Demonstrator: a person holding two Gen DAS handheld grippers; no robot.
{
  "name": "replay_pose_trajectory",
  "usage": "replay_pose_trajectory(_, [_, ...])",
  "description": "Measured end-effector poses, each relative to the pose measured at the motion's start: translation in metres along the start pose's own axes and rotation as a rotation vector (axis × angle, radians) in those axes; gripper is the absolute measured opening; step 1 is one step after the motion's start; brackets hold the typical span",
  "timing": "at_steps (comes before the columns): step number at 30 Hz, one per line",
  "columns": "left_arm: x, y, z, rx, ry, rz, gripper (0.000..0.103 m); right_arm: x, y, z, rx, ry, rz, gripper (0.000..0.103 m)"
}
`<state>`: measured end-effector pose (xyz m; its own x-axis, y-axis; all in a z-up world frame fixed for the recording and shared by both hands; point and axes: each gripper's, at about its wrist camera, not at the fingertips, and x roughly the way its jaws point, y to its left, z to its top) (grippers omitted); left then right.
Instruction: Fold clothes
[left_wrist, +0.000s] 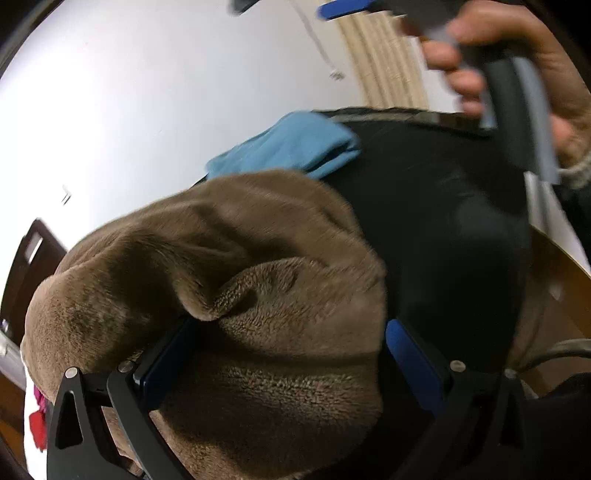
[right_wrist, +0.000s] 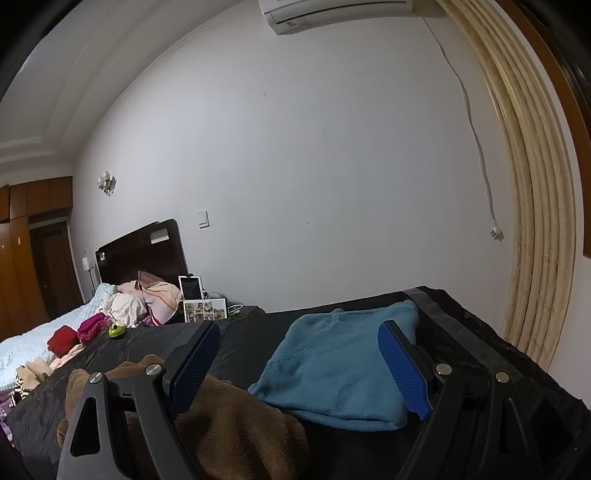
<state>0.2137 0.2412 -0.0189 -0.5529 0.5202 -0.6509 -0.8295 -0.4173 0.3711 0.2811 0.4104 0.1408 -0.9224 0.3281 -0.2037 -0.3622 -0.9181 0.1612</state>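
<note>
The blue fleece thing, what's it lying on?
The blue fleece garment lies on a black cover spread over the surface. What the cover itself rests on is hidden, as is anything beneath the garment.

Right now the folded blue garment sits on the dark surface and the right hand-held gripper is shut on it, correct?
Not quite. The blue garment does lie folded on the dark surface, but the right hand-held gripper is open, gripping nothing. The right wrist view shows this.
</note>
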Motion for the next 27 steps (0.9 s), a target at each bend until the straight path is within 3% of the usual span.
replay_pose_trajectory(9, [0.008,0.079,-0.031,-0.144,0.063,0.163,0.103,0.017,0.004,-0.01,-0.03,0.054,0.023,0.089])
replay_pose_trajectory(15, [0.0,0.148,-0.064,-0.343,0.104,0.25,0.103,0.033,0.025,-0.023,-0.112,0.128,0.067,0.089])
replay_pose_trajectory(18, [-0.003,0.176,-0.079,-0.42,0.118,0.326,0.103,0.041,0.046,-0.034,-0.209,0.177,0.1,0.089])
replay_pose_trajectory(22, [-0.013,0.209,-0.096,-0.52,0.117,0.433,0.103,0.047,0.082,-0.055,-0.389,0.247,0.216,0.089])
replay_pose_trajectory(27, [-0.019,0.221,-0.104,-0.554,0.086,0.44,0.103,0.03,0.144,-0.1,-0.725,0.277,0.387,0.089])
